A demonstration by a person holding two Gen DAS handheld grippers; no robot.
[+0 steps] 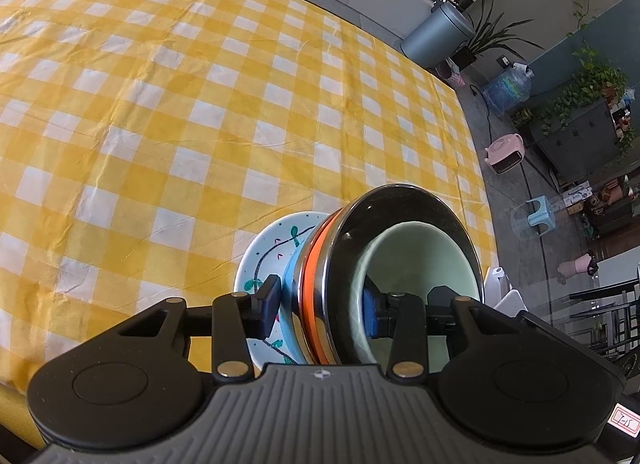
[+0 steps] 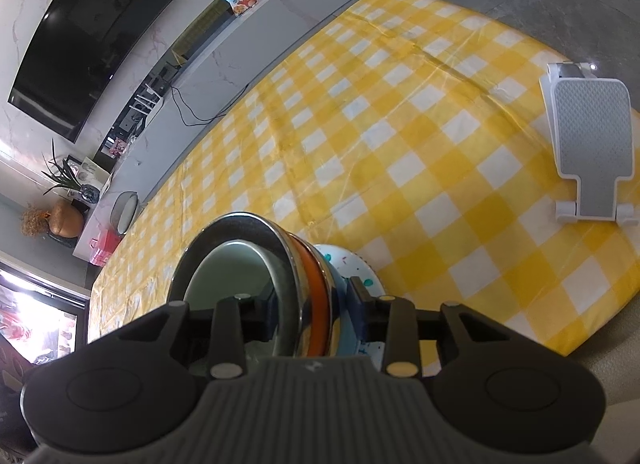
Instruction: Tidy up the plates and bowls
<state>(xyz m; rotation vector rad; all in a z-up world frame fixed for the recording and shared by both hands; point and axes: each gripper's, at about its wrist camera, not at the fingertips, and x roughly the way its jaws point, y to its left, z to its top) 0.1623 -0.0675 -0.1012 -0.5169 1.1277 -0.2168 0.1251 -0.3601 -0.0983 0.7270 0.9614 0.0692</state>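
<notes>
A nested stack of dishes is held between both grippers above the yellow checked tablecloth (image 1: 200,103). It has a pale green bowl (image 1: 424,260) inside a steel bowl (image 1: 400,203), an orange band (image 1: 316,264), a light blue bowl (image 1: 290,288) and a white patterned plate (image 1: 272,248) at the bottom. My left gripper (image 1: 320,310) is shut on the stack's rims, one finger inside the green bowl, one outside by the plate. My right gripper (image 2: 316,314) is shut on the same stack (image 2: 248,248) from the other side, over the plate (image 2: 356,264).
A white and grey stand (image 2: 588,143) lies on the tablecloth (image 2: 400,123) at the right. A grey bin (image 1: 436,35), plants, a water jug and a pink heater stand on the floor past the table edge. A TV (image 2: 84,35) hangs behind a long counter.
</notes>
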